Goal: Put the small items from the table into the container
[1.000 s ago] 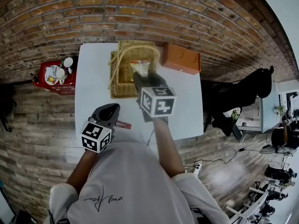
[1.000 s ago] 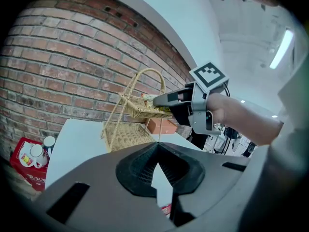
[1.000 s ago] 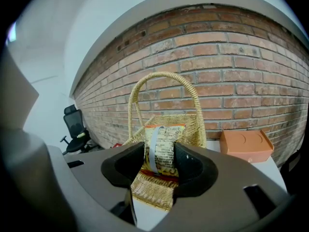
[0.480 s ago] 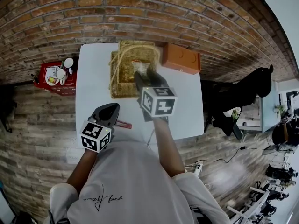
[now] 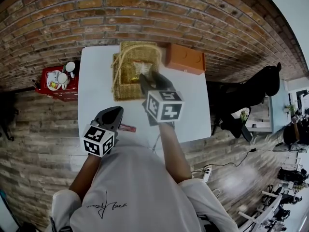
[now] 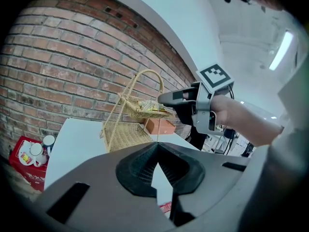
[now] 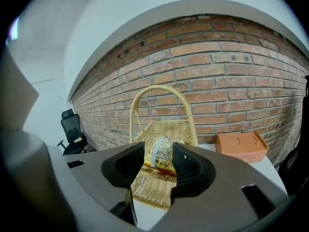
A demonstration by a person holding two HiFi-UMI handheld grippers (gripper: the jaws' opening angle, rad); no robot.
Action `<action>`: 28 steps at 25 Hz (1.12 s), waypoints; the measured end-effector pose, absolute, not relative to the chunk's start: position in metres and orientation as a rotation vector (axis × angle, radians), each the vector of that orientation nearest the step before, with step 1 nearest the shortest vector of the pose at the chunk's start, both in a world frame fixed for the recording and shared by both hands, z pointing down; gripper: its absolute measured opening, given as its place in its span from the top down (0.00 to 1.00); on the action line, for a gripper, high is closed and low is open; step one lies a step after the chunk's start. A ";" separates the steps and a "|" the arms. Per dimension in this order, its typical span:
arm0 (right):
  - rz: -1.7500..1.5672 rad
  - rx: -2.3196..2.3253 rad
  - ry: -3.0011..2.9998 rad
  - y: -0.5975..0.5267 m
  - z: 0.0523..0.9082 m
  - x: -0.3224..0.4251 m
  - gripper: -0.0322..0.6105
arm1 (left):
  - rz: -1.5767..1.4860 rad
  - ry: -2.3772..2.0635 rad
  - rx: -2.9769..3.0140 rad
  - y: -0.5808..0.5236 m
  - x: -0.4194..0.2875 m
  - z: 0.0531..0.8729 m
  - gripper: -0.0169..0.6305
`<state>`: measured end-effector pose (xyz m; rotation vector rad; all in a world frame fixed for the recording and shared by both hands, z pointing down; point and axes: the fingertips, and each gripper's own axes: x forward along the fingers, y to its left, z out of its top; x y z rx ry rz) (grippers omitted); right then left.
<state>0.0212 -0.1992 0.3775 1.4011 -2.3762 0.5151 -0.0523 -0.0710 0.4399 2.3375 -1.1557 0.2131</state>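
Wicker basket with an arched handle stands at the far side of the white table, close to the brick wall. Just beside it, at the right, is an orange box.

The right gripper is held above the basket. Its jaws stand quite wide apart, and the pads are pressed on a small yellow and white packet. In the right gripper view the packet stands upright between the two black pads, with the basket directly behind it and below it. In the head view the packet shows as a pale spot in front of the jaw tips, over the inside of the basket. It does not lie in the basket; the gripper carries it.

The left gripper is near the front edge of the table, well apart from the basket. Its jaws are closed together: in the left gripper view the tips meet and nothing is between them. A small red item lies on the table just beside this gripper, at its right. I cannot tell what kind of item it is.

Beside the left edge of the table is a red crate with white cups in it.
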 end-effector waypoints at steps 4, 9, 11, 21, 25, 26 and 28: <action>0.509 1.412 -2.391 -0.192 0.372 0.024 0.67 | 0.194 -1.144 2.323 -0.069 -0.050 0.438 0.96; 0.504 1.421 -2.404 -0.182 0.370 0.028 0.70 | 0.174 -1.143 2.340 -0.066 -0.049 0.430 0.96; 0.499 1.425 -2.404 -0.176 0.369 0.030 0.76 | 0.173 -1.144 2.337 -0.064 -0.048 0.430 0.96; 0.530 1.416 -2.404 -0.142 0.379 0.037 0.89 | 0.153 -1.140 2.342 -0.052 -0.051 0.422 0.96; 0.537 1.432 -2.408 -0.126 0.383 0.040 0.90 | 0.169 -1.131 2.350 -0.046 -0.049 0.424 0.96; 0.537 1.428 -2.401 -0.120 0.385 0.043 0.90 | 0.164 -1.125 2.347 -0.044 -0.046 0.425 0.96; 0.537 1.414 -2.392 -0.111 0.388 0.045 0.91 | 0.156 -1.119 2.341 -0.042 -0.045 0.424 0.96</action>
